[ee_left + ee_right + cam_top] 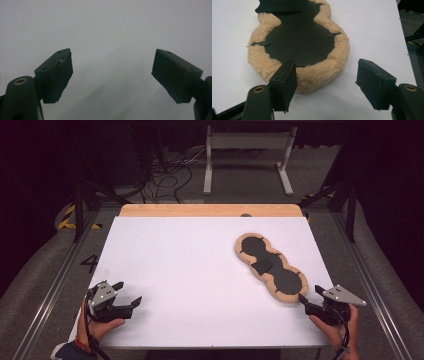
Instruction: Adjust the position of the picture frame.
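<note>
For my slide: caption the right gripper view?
Open right claw poised at the near end of a fleecy tan pad on a white table.

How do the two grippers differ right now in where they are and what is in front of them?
The right gripper sits at the near end of the fleecy tan pad, one jaw in front of its fleece; the left gripper rests far from it over the bare white table. The right gripper faces that pad; the left faces plain white. Both are open and hand-held.

The right gripper [325, 85] hung with jaws apart just short of the fleece pad [322, 72], black patch [299, 42] on top, all sitting on the white table [367, 32].
</note>
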A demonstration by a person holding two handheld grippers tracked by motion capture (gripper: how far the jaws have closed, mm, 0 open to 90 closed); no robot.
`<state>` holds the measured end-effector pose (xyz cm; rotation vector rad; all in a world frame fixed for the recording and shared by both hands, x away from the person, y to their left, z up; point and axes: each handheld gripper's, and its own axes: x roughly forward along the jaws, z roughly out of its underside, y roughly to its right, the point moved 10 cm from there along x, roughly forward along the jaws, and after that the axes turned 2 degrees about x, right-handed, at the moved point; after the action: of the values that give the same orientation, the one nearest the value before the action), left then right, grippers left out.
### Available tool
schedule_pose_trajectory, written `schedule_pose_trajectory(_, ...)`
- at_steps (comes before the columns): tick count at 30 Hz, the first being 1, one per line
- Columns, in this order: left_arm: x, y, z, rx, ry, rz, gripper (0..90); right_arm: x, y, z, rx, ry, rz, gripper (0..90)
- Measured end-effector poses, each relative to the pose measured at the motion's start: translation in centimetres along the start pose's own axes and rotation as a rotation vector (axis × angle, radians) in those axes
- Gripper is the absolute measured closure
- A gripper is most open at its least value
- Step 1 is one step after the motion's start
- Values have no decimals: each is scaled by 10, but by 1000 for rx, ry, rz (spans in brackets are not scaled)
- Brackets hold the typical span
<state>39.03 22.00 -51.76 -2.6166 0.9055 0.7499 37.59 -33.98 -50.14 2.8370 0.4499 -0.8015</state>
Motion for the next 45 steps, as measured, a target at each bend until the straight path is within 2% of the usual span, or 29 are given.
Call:
schedule_pose_trajectory(2, -2, 3, -2, 10, 18, 14, 183, 0, 0, -1, 7, 6, -3, 378)
schedule_pose_trajectory(6, -5, 7, -2, 29, 18, 18, 190, -2, -1, -5, -1, 19, -9, 412)
schedule_pose_trajectory(11, -6, 5, 1, 34, 3, 18, 193, -5, 4, -13, 14, 48, 0, 442)
schedule_pose_trajectory(15, -5, 8, 1, 35, -4, 28, 198, -4, 8, -13, 23, 43, 7, 479)
schedule_pose_trajectory(17, -4, 10, 1, 45, -9, 35, 204, -2, 15, -19, 25, 45, 18, 535)
schedule_pose_trajectory(19, -1, 13, 1, 41, -14, 44, 210, 1, 22, -25, 48, 47, 15, 623)
schedule_pose_trajectory(20, -1, 13, 1, 41, -14, 44, 212, 1, 22, -25, 48, 47, 15, 623)
schedule_pose_trajectory(23, 1, 15, 0, 50, -22, 56, 248, 12, 32, -32, 64, 22, 8, 798)
schedule_pose_trajectory(26, 3, 17, 0, 46, -29, 65, 269, 29, 38, -38, 65, -24, -1, 855)
schedule_pose_trajectory(29, 4, 19, -2, 62, -32, 76, 325, 46, 36, -44, 34, -71, -17, 864)
schedule_pose_trajectory(31, 3, 22, -3, 78, -33, 99, 458, 57, 32, -49, 30, -94, -39, 864)
schedule_pose_trajectory(34, 5, 27, -3, 86, -45, 126, 626, 71, 32, -52, 7, -126, -34, 863)
schedule_pose_trajectory(35, 6, 29, -3, 92, -48, 137, 675, 77, 32, -50, 10, -151, -37, 867)
schedule_pose_trajectory(37, 7, 31, -2, 104, -62, 146, 760, 86, 35, -51, 33, -166, -54, 882)
schedule_pose_trajectory(39, 8, 34, -3, 116, -65, 160, 806, 93, 35, -51, 19, -188, -76, 882)
schedule_pose_trajectory(40, 9, 35, -4, 116, -64, 163, 825, 97, 34, -50, 27, -223, -93, 883)
schedule_pose_trajectory(42, 10, 37, -5, 122, -65, 174, 868, 106, 33, -54, 33, -237, -114, 892)
schedule_pose_trajectory(45, 11, 38, -5, 126, -71, 178, 878, 113, 30, -56, 18, -269, -118, 895)
